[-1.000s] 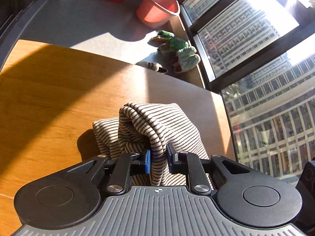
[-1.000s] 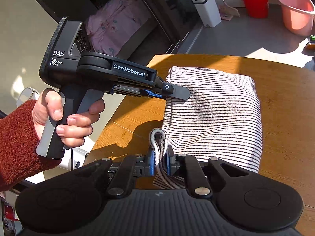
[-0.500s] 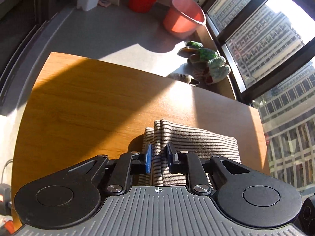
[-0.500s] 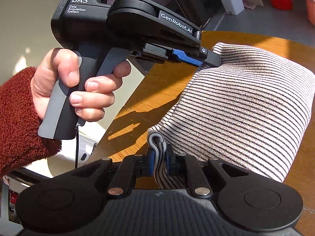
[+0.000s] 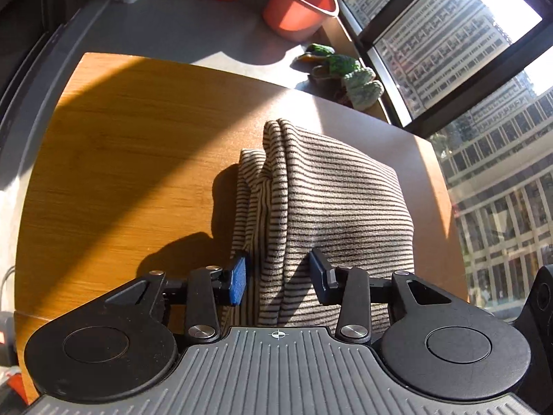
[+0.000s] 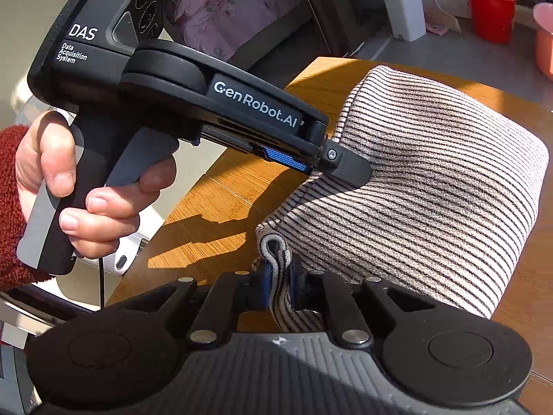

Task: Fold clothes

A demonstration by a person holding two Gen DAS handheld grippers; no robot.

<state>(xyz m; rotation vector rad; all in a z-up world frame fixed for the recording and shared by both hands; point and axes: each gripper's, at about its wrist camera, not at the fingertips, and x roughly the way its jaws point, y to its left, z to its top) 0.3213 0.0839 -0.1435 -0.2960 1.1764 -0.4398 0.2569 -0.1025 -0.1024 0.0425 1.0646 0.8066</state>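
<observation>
1 striped garment (image 5: 331, 204) on table (image 5: 121, 159); left gripper (image 5: 278, 276) just opening, pads clear; right gripper (image 6: 279, 273) clamps hem; 2 buckets.

Folded knit garment (image 5: 331, 207): beige ground, thin dark horizontal stripes throughout. Wooden table top (image 5: 131, 159): honey-orange grain, paler in sun. Left gripper (image 5: 280, 276): black body, blue pads (image 5: 238, 278). Right gripper (image 6: 278, 276): black, blue pads. Fuzzy sleeve (image 6: 12, 200) at 9 o'clock: dark red. Round plastic basin (image 5: 299, 10) at 12 o'clock: salmon pink. Plastic bucket (image 6: 490, 12): red.
</observation>
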